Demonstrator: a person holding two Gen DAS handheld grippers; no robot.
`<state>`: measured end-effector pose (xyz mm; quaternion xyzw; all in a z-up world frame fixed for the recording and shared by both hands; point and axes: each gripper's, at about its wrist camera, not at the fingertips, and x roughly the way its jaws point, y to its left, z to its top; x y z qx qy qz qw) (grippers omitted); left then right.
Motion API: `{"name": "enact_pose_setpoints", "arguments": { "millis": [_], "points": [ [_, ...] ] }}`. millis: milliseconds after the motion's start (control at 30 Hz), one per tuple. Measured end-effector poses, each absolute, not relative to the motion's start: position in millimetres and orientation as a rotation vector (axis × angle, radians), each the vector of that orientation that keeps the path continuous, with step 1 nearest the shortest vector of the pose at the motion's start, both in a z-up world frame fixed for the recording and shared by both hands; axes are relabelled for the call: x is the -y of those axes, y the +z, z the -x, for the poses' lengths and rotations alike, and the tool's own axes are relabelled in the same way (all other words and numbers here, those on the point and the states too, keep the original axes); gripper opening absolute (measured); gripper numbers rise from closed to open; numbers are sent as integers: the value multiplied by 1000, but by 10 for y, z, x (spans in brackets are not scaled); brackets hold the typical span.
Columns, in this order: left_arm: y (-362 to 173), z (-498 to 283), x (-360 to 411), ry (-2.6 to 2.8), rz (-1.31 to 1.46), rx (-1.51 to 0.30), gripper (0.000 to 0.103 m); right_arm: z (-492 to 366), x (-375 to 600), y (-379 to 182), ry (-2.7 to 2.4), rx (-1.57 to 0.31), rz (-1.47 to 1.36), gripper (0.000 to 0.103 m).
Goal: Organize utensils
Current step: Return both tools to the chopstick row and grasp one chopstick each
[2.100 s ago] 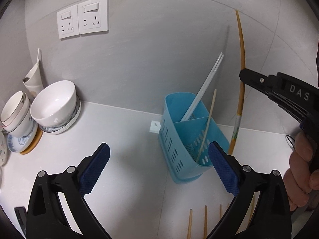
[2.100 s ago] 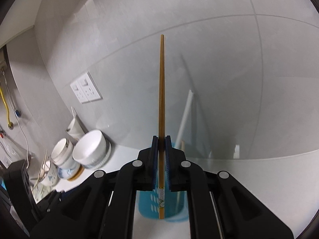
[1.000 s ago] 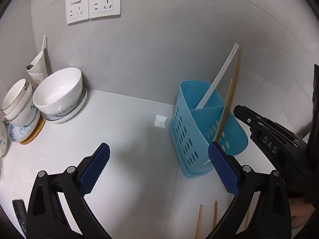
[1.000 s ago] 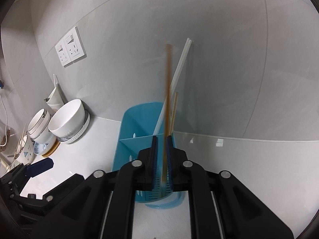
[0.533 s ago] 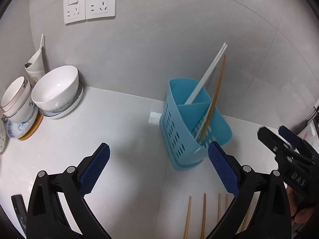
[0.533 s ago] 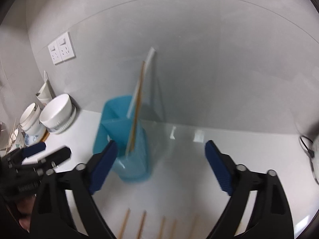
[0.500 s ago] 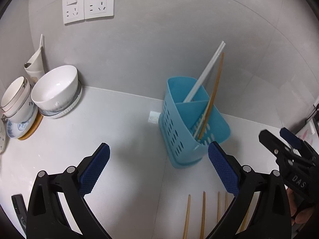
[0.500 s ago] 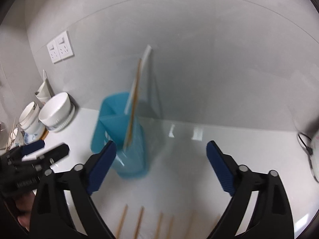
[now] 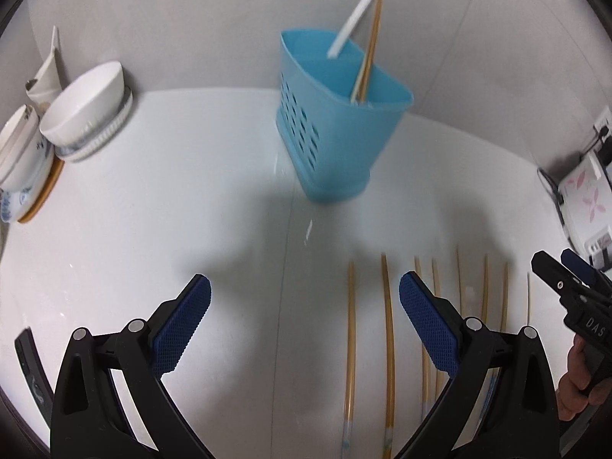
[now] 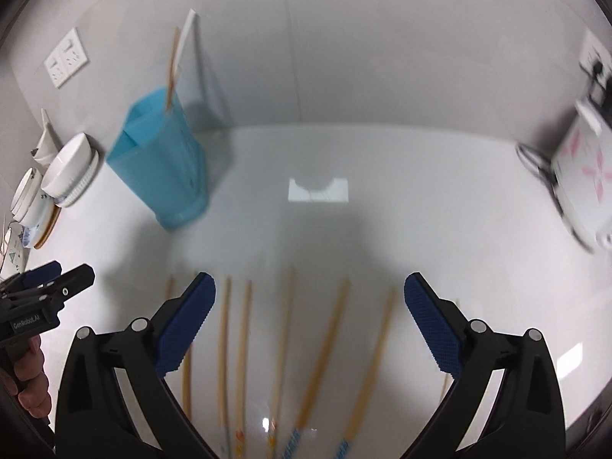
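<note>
Both grippers: empty, each with its fingers spread wide over the white bench (image 9: 160, 206).
Left gripper (image 9: 305, 315): hung above the bench, blue pads apart, nothing between them; its right finger (image 9: 428, 325) overlapped the nearest loose chopsticks in the left view.
Right gripper (image 10: 310, 315): hung over the row of chopsticks, pads apart, several sticks visible on the bench in the gap between its fingers.
Holder (image 9: 336, 122): blue, perforated, stood upright on the bench near the grey wall, ahead of the left gripper and well to the left in the right view (image 10: 160, 168).
Sticks in holder: one white pair (image 9: 357, 13) and wooden chopsticks (image 9: 371, 44) leaned together toward the wall, their tips well above the rim; a divider inside, though which compartment held them I could not tell.
Loose chopsticks (image 10: 225, 348): a row of wooden ones lay flat on the bench, roughly parallel, apart from one another, well short of the holder; blur hid the exact count.
Bowls (image 9: 84, 105): white ones stacked at the far left of the bench, well apart from the holder.
Sockets (image 10: 65, 62): on the wall above the bowls.
Appliance (image 10: 581, 179): white with pink flowers, at the far right edge of the bench.
</note>
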<state>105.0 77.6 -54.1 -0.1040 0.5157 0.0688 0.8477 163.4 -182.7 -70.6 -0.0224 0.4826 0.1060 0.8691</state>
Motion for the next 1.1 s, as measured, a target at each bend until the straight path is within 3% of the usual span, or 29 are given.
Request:
{"name": "enact_pose_setpoints", "arguments": {
  "millis": [300, 467, 700, 1100],
  "points": [
    [-952, -838, -543, 80, 198, -1213, 97, -1358, 1948, -1105, 176, -1175, 25, 93],
    [-1128, -798, -457, 65, 175, -1269, 97, -1236, 1901, -1319, 163, -1260, 49, 77],
    [-1321, -747, -326, 57, 145, -1337, 95, -1182, 1860, -1516, 144, -1358, 71, 64],
    [-1483, -697, -138, 70, 97, -1406, 78, -1194, 1757, -1610, 150, -1435, 75, 38]
  ]
}}
